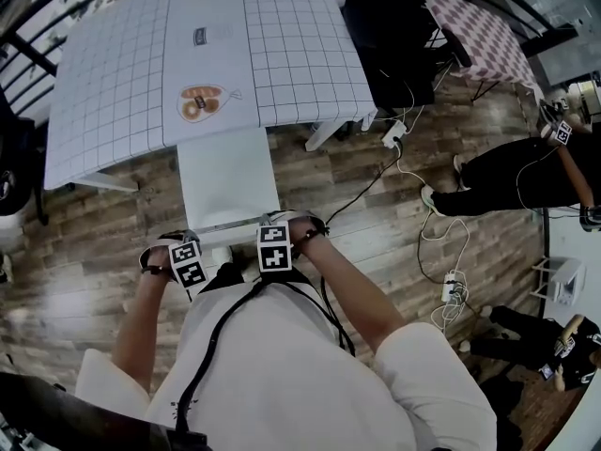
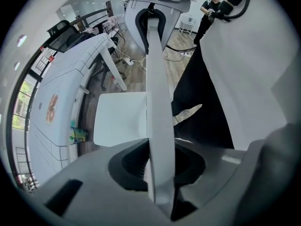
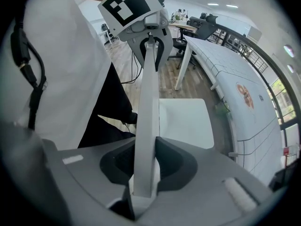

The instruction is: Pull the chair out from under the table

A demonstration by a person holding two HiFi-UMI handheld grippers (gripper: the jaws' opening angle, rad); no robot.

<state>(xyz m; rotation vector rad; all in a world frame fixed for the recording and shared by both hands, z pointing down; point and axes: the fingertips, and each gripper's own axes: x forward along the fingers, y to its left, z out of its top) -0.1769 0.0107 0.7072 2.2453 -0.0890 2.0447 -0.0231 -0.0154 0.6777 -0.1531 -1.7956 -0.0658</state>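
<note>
A white chair [image 1: 228,178] stands on the wood floor, its seat mostly out from under the white grid-cloth table [image 1: 122,83]. Both grippers point down onto the top edge of its backrest [image 1: 235,228], close to my body. The left gripper [image 1: 191,259] is shut on that edge, which runs as a white bar [image 2: 157,102] between its jaws, with the seat [image 2: 120,119] beyond. The right gripper [image 1: 275,244] is shut on the same bar [image 3: 148,117], with the seat [image 3: 184,121] to its right. Each gripper view shows the other gripper at the bar's far end.
The table [image 2: 61,93] carries a picture of bread [image 1: 200,101]. White cables and power strips [image 1: 453,289] lie on the floor to the right. A person in black [image 1: 526,172] sits there. A black chair [image 1: 390,26] and a checked-cloth table [image 1: 479,36] stand further back.
</note>
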